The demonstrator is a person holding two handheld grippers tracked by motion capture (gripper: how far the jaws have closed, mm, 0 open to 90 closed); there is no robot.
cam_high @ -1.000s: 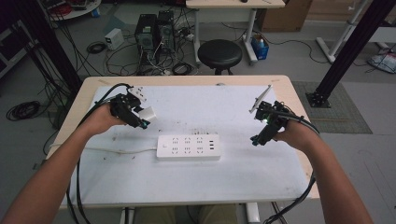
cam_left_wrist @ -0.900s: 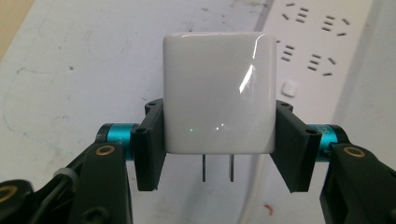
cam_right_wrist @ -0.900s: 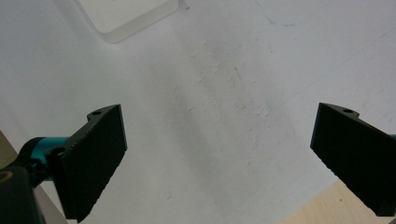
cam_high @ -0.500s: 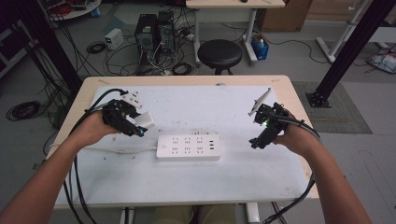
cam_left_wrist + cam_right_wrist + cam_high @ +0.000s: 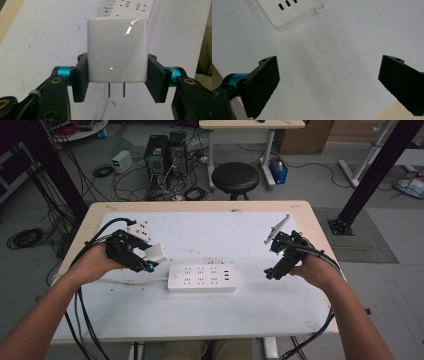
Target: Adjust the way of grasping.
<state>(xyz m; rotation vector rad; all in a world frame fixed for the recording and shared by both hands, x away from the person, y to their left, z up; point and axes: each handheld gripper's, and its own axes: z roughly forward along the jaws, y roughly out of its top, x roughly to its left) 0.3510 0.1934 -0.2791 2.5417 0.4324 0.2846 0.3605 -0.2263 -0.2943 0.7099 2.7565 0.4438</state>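
1. Since the earlier frames the left gripper (image 5: 150, 261) has come nearer and rightward with its load, closing on the power strip (image 5: 202, 278), while the right gripper (image 5: 272, 268) has barely moved
2. At the left of the table (image 5: 210, 312), the left gripper's jaws are clamped on the two sides of a glossy white charger (image 5: 116, 50), whose two flat prongs (image 5: 116, 90) stick out below the body, bare and free
3. The charger hangs just left of the power strip's left end, above the strip's white cable (image 5: 120, 281), and is not yet over any socket
4. The power strip lies flat in the middle of the table, its sockets facing up and three small ports (image 5: 287, 4) at its right end
5. To the right, the right gripper hovers over the bare white tabletop just beyond the strip's right end, jaws wide apart and empty
6. Likely risk: the strip is loose and nothing holds it, so a push from the left may slide it
7. The smooth shell could also twist in the grip if the prongs meet the slots at an angle, and jam
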